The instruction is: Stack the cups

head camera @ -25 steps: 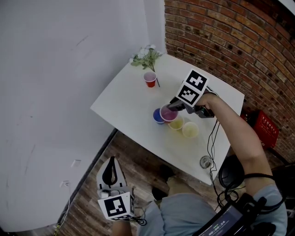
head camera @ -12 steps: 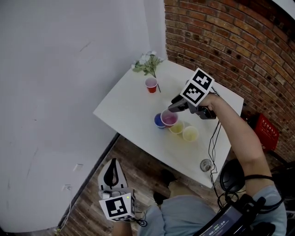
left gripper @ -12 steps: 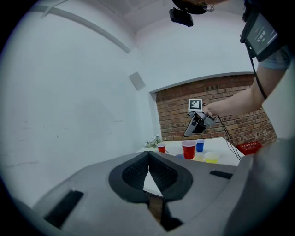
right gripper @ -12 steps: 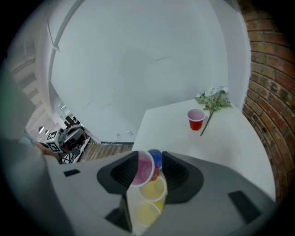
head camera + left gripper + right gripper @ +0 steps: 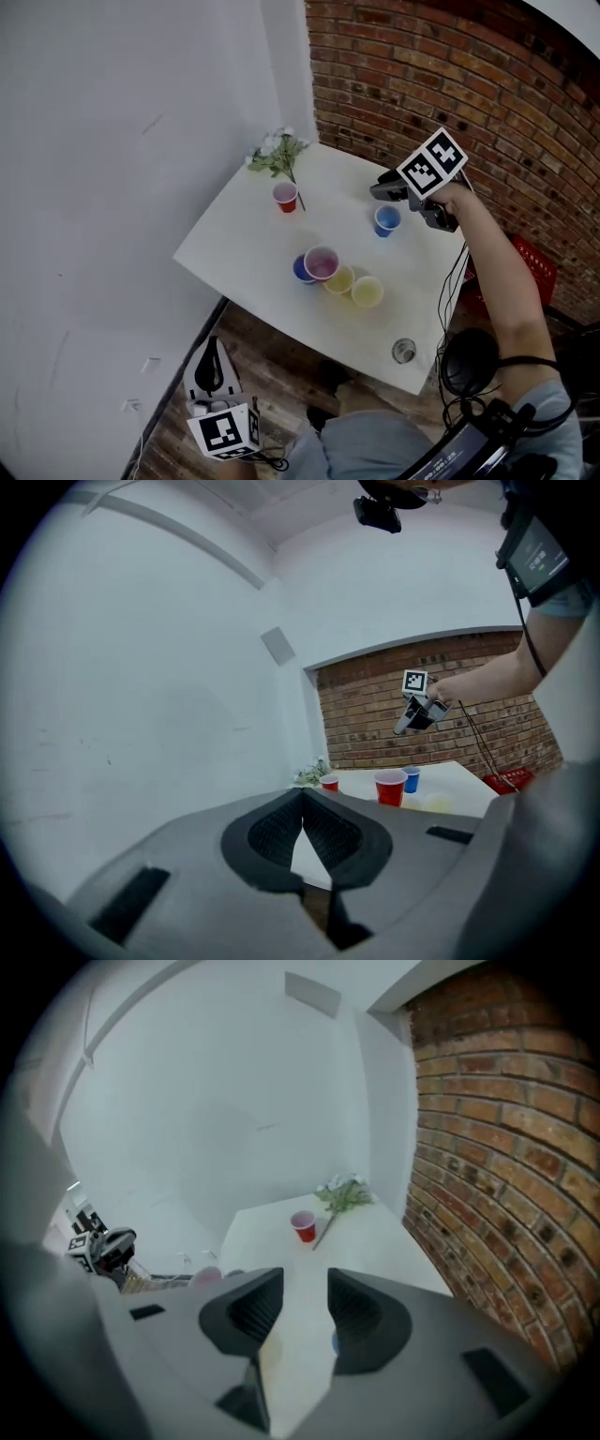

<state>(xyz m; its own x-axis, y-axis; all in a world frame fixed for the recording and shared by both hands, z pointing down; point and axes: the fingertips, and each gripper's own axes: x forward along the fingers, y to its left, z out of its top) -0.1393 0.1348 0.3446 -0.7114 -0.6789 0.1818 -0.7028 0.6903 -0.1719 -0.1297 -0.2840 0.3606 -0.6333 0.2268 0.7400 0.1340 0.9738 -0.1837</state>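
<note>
My right gripper (image 5: pixel 378 191) hangs over the far side of the white table (image 5: pixel 244 234). Its jaws swung wide and have just eased in a touch; they stand apart with only tabletop between them. Just below it at six o'clock a lone blue cup (image 5: pixel 385 219) stands upright, apart from the others. At seven o'clock sits the cluster: a pink cup (image 5: pixel 322 262) overlapping a dark blue cup (image 5: pixel 299 271), nested or not I cannot tell, with two yellow cups (image 5: pixel 367 292) touching in a row at its four o'clock. At nine o'clock a red cup (image 5: pixel 285 196) stands alone, with flowers (image 5: pixel 277 155) beyond it at eleven. My left gripper (image 5: pixel 305 799) is off the table, jaws together and empty.
</note>
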